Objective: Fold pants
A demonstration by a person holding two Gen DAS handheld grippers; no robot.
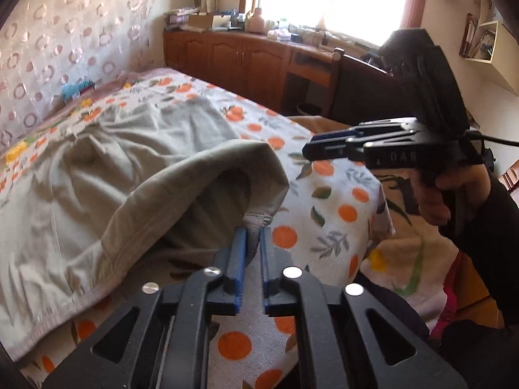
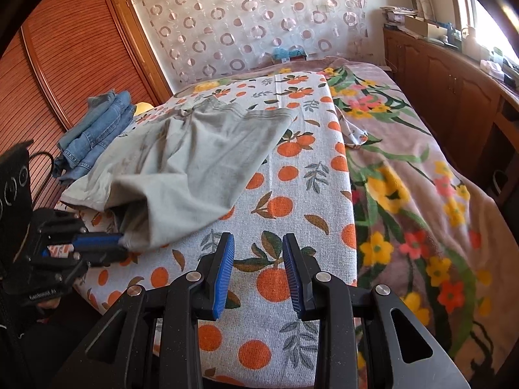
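Grey pants [image 1: 97, 168] lie spread on the orange-print cloth [image 1: 337, 214] over the bed, also seen in the right wrist view [image 2: 194, 159]. My left gripper [image 1: 252, 231] is shut on the hem of one pant leg, lifting it into a folded-over loop. It also shows in the right wrist view [image 2: 121, 241] at the left, pinching the grey hem. My right gripper [image 2: 258, 243] is open and empty above the orange-print cloth [image 2: 292, 175], to the right of the pants. In the left wrist view it [image 1: 308, 150] hovers at the right, above the cloth's edge.
Folded blue jeans [image 2: 97, 129] sit at the bed's far left by a wooden wardrobe [image 2: 65, 52]. A floral blanket [image 2: 421, 194] covers the right of the bed. Wooden cabinets [image 1: 233, 55] with clutter run under the window. A patterned curtain [image 2: 253, 16] hangs behind.
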